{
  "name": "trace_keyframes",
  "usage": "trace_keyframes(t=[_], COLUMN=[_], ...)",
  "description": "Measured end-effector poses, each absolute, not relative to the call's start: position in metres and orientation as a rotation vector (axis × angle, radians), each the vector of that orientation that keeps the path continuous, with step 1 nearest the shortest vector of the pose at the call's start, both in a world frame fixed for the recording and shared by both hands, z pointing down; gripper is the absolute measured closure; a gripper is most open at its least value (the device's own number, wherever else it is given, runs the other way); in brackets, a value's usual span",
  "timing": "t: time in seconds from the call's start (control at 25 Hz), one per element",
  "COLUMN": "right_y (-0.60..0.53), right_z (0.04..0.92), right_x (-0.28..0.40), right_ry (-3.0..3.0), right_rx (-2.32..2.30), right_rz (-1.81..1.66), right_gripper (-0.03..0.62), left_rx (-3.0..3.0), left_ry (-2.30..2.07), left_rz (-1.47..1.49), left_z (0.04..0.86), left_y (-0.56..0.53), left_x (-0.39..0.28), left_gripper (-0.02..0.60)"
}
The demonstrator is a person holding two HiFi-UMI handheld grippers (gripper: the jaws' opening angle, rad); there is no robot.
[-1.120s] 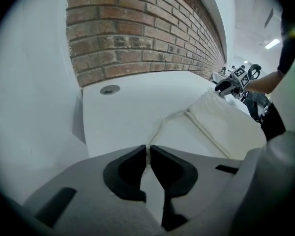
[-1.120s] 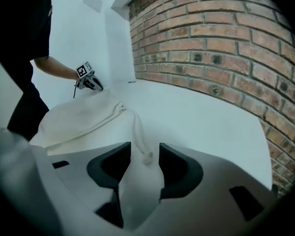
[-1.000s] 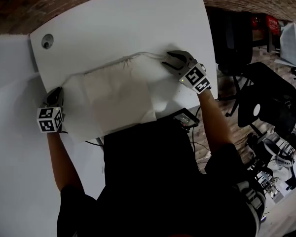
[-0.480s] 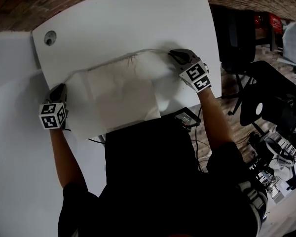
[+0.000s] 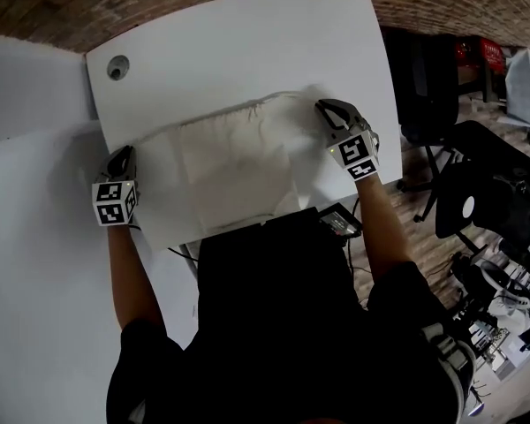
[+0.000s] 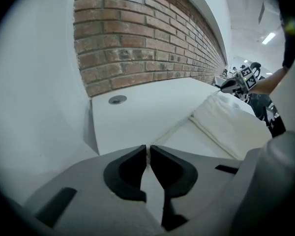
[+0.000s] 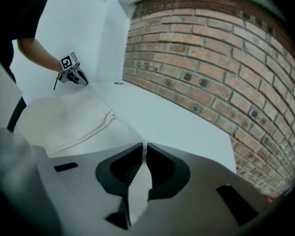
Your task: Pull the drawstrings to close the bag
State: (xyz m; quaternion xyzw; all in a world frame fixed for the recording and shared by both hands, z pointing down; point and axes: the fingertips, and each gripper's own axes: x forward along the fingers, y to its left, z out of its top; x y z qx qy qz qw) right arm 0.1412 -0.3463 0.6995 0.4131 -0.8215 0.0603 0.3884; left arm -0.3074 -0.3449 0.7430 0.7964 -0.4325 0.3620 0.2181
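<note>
Clenched on the thin drawstring point(image 6: 172, 130) at the worktop's point(image 5: 247, 51) left edge: left gripper point(image 5: 122, 159). Closing near the right edge, white cord between the jaws: right gripper point(image 5: 329, 109). Lying flat toward the near edge, mouth hem only slightly puckered: cloth drawstring bag point(image 5: 221, 170). Risky to pull before the right pinch firms up, with a likely slip of the cord. With uneven pulling, probably sideways dragging of the light bag instead of cinching.

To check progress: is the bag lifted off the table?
No, the bag lies flat on the white table.
</note>
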Motion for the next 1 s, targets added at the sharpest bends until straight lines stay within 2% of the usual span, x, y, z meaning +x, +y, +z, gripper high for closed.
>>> trace_keyframes(t=[0.24,0.52,1.0], right_y=[-0.334,-0.335,-0.328], right_z=[0.628,0.543,0.397], right_x=[0.125,0.155,0.184], right_ry=[-2.068,-2.1,-2.164], right_rx=[1.106,1.251,1.439], right_rz=[-0.087,-0.159,-0.53], right_gripper=[0.56,0.56,0.56], left_rx=[2.254,2.38,2.566], left_ry=[-1.337,-1.566,-1.919], left_rz=[0.975,0.907,0.882], left_z=[0.685,0.583,0.412], left_y=[-0.343,-0.341,-0.308], left_x=[-0.346,-0.328,-0.3], left_gripper=[0.545,0.545,0.545])
